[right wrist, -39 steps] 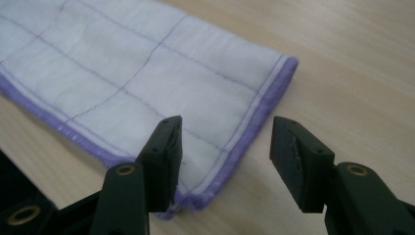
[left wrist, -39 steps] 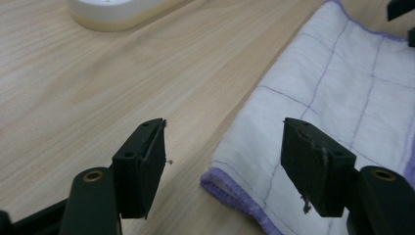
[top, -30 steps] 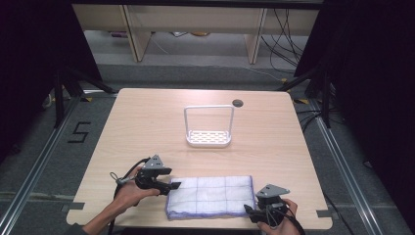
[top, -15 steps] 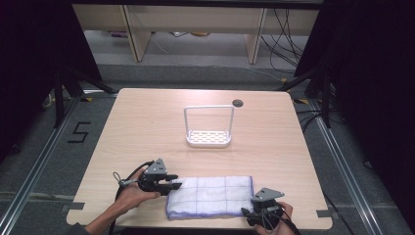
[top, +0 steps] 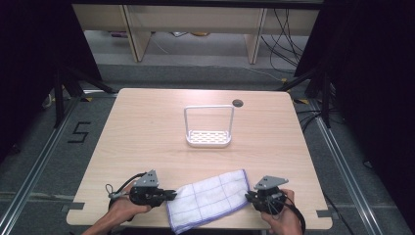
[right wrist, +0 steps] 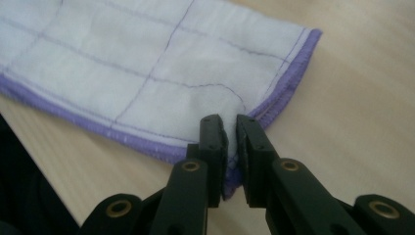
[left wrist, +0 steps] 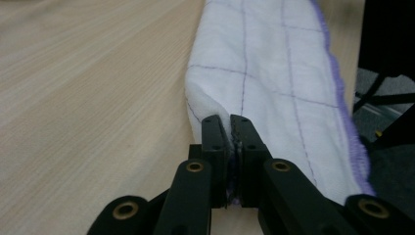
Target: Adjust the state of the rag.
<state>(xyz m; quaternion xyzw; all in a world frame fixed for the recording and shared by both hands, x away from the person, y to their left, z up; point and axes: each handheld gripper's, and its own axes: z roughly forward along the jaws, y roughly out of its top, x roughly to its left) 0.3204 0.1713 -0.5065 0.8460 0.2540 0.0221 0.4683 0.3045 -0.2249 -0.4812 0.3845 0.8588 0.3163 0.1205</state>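
Cloth [top: 211,197] lies on the near edge of the table [top: 147,127] — white, lined in purple squares, purple hem — slanting from seven o'clock up toward two. My left gripper [top: 169,195] has just been closing and now pinches the cloth's nine-o'clock end, fabric bunched between the pads. My right gripper [top: 248,196] has been closing too, clamped on the hemmed corner at three o'clock. At twelve, well apart from the cloth, stands a white rack [top: 208,128] with a tall wire handle.
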